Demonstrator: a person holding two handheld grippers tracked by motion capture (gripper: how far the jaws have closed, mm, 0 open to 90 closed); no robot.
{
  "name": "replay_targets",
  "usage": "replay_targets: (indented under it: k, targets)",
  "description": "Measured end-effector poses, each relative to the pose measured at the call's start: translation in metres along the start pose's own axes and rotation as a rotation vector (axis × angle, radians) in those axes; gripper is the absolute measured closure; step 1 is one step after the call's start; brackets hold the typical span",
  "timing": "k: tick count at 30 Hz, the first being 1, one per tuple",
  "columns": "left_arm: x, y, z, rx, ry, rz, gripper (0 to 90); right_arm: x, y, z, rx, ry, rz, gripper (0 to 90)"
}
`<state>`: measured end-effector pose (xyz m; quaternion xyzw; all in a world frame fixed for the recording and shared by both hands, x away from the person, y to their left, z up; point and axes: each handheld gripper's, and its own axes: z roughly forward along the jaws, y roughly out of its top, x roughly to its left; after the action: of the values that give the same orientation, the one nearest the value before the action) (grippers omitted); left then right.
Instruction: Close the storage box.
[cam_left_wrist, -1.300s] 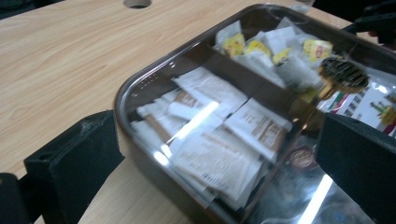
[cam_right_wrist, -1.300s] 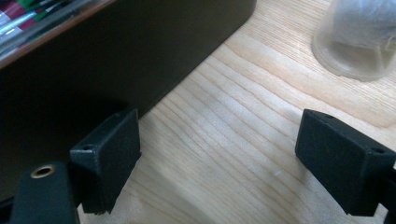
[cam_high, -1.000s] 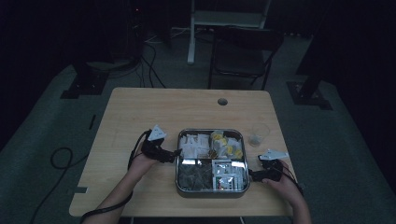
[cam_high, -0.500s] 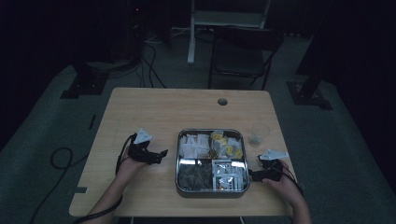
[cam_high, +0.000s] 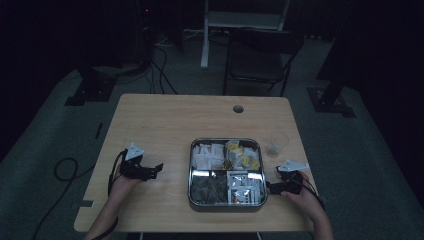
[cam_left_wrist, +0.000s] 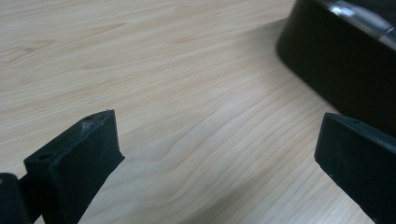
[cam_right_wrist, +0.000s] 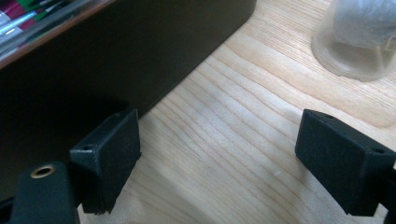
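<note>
1. Dim room, dark floor with cables, a folding chair (cam_high: 260, 55) behind a light wood worktop (cam_high: 165, 125); the work at hand centres on the metal tray (cam_high: 226, 205) near the person's edge of the worktop.
2. Tray: squarish, four compartments, holding packets: white ones rear-left, yellow rear-right, dark ones front-left, silver sachets front-right. It sits roughly midway between the two hands, slightly toward the right.
3. Right gripper (cam_high: 274, 188): just beside the tray's right wall, near the front-right corner. In the right gripper view (cam_right_wrist: 210, 154) the fingers stand wide apart and hold nothing; the left-hand finger (cam_right_wrist: 109, 154) sits against or almost against the dark tray wall (cam_right_wrist: 116, 56); actual contact is hard to tell. Bare wood lies between the fingers.
4. Left gripper (cam_high: 156, 169): apart from the tray's left wall, fingers pointing toward it. In the left gripper view (cam_left_wrist: 219, 158) the fingers are spread open and empty, the tray wall (cam_left_wrist: 336, 60) ahead and to the right.
5. Key relation: the tray lies between the hands, so each gripper faces a side wall; the right is clearly nearer, the left has a gap of bare worktop to cross.
6. Judgement: any grasp of the rim needs the fingers raised over the wall edge, as both now sit low at worktop level.
7. Outward: a clear plastic cup (cam_high: 277, 145) stands behind the right gripper, just off the tray's rear-right corner; it is close enough to be knocked.
</note>
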<state>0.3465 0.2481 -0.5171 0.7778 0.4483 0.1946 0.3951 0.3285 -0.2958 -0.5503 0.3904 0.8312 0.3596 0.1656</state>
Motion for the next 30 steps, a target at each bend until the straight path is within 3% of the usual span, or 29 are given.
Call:
replay_targets:
  k: [5, 11, 22, 27, 30]
  targets:
    - [0.01, -0.009, -0.009, -0.015, 0.028, -0.034, 0.8, 0.0, 0.0, 0.0, 0.0, 0.0, 0.0, 13.7]
    - [0.018, -0.022, -0.019, -0.001, 0.075, -0.072, 0.8, 0.0, 0.0, 0.0, -0.001, 0.0, 0.001, 13.7]
    - [0.025, -0.043, -0.036, 0.029, 0.152, -0.109, 0.8, 0.0, 0.0, 0.0, 0.0, 0.0, 0.0, 13.7]
    - [0.026, -0.052, -0.043, 0.03, 0.169, -0.135, 0.8, 0.0, 0.0, 0.0, -0.001, 0.0, 0.001, 13.7]
    - [0.026, -0.057, -0.048, 0.028, 0.21, -0.159, 0.8, 0.0, 0.0, 0.0, 0.0, 0.0, -0.001, 13.7]
